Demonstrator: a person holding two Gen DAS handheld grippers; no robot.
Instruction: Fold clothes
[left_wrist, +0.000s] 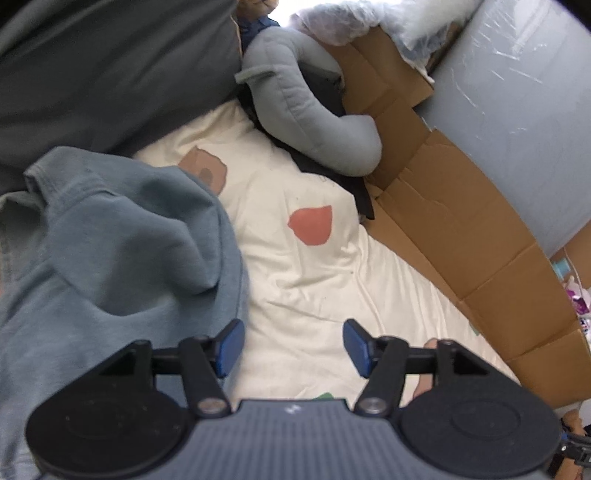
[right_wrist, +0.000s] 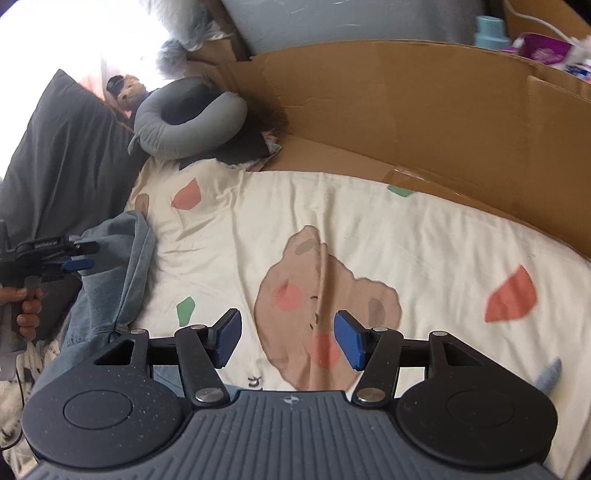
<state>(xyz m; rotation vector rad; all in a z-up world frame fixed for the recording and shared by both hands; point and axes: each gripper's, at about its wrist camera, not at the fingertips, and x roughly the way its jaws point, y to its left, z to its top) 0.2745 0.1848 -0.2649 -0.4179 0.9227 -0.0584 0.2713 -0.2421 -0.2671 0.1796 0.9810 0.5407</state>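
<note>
A crumpled blue-grey garment (left_wrist: 110, 251) lies on the cream printed bedsheet (left_wrist: 314, 280), filling the left of the left wrist view. My left gripper (left_wrist: 293, 343) is open just right of the garment's edge, with only sheet between its blue pads. In the right wrist view the same garment (right_wrist: 114, 258) lies at the left, and the left gripper (right_wrist: 83, 254), held by a hand (right_wrist: 26, 306), hovers in front of it. My right gripper (right_wrist: 289, 339) stands open above the brown bear print (right_wrist: 314, 280) on the sheet (right_wrist: 406, 229), with nothing between its fingers.
A grey neck pillow (right_wrist: 188, 122) and a dark grey pillow (right_wrist: 66, 155) lie at the head of the bed. Flattened cardboard (right_wrist: 406, 110) lines the far side. A small light-blue cloth piece (right_wrist: 550, 373) lies at the lower right. Bottles and clutter (right_wrist: 517, 37) sit behind the cardboard.
</note>
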